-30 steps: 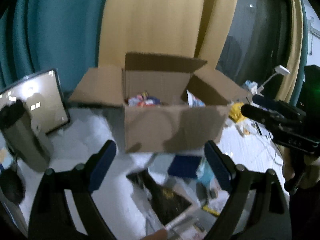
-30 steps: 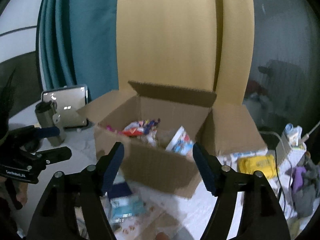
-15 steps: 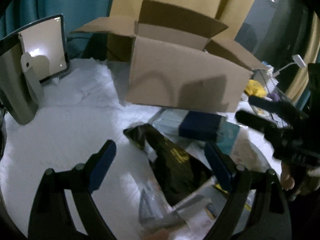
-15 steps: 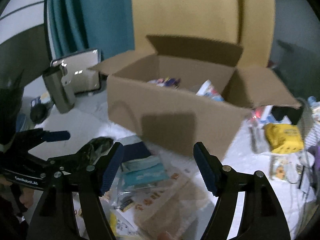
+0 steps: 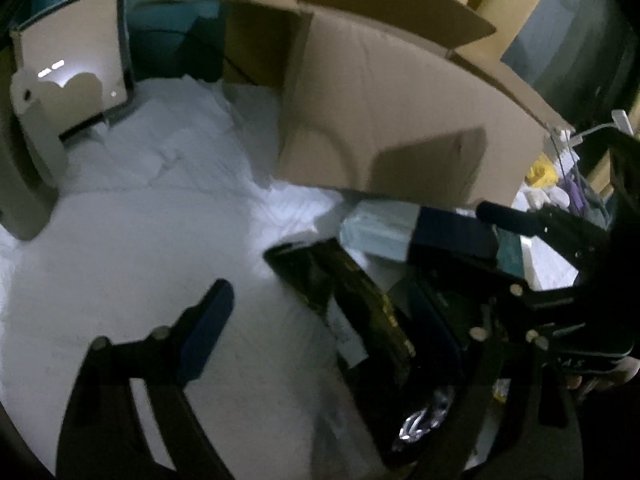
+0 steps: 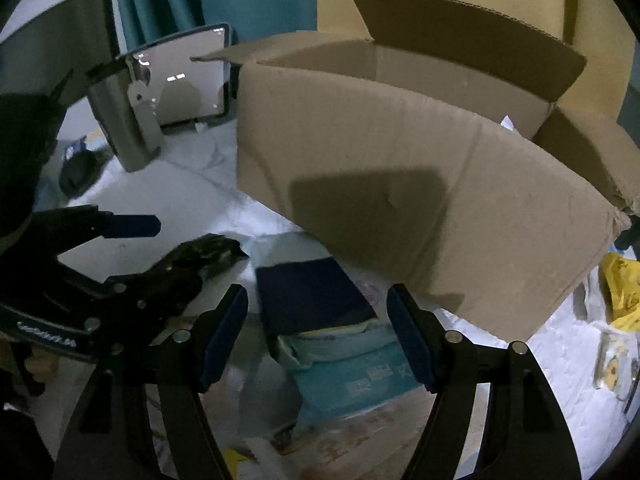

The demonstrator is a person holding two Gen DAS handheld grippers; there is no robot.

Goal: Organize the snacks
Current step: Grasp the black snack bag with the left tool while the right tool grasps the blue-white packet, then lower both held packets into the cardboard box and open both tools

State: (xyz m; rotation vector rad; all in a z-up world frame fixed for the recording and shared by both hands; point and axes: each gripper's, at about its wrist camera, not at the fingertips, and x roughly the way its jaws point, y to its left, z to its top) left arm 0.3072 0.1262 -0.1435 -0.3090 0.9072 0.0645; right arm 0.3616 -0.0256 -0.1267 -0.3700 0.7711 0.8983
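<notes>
An open cardboard box (image 6: 400, 168) stands on the white cloth; it also shows in the left wrist view (image 5: 392, 120). A pile of snack packs lies in front of it. My left gripper (image 5: 320, 320) is open low over a black snack bag (image 5: 352, 304), one finger on each side. In the right wrist view the left gripper (image 6: 160, 248) straddles that black bag (image 6: 208, 256). My right gripper (image 6: 316, 336) is open above a dark blue pack (image 6: 308, 292) and a teal pack (image 6: 360, 376). In the left view the right gripper (image 5: 532, 248) hovers over the blue pack (image 5: 448, 232).
A grey insulated mug (image 6: 128, 120) and a mirror-like tablet (image 6: 184, 76) stand at the back left. A yellow bag (image 6: 620, 288) and small clutter lie to the right. Teal and yellow curtains hang behind. White cloth (image 5: 120, 240) stretches left of the pile.
Both grippers have dropped from box height down toward the pile and moved closer. The box interior has gone out of the left view. Both stay open.
</notes>
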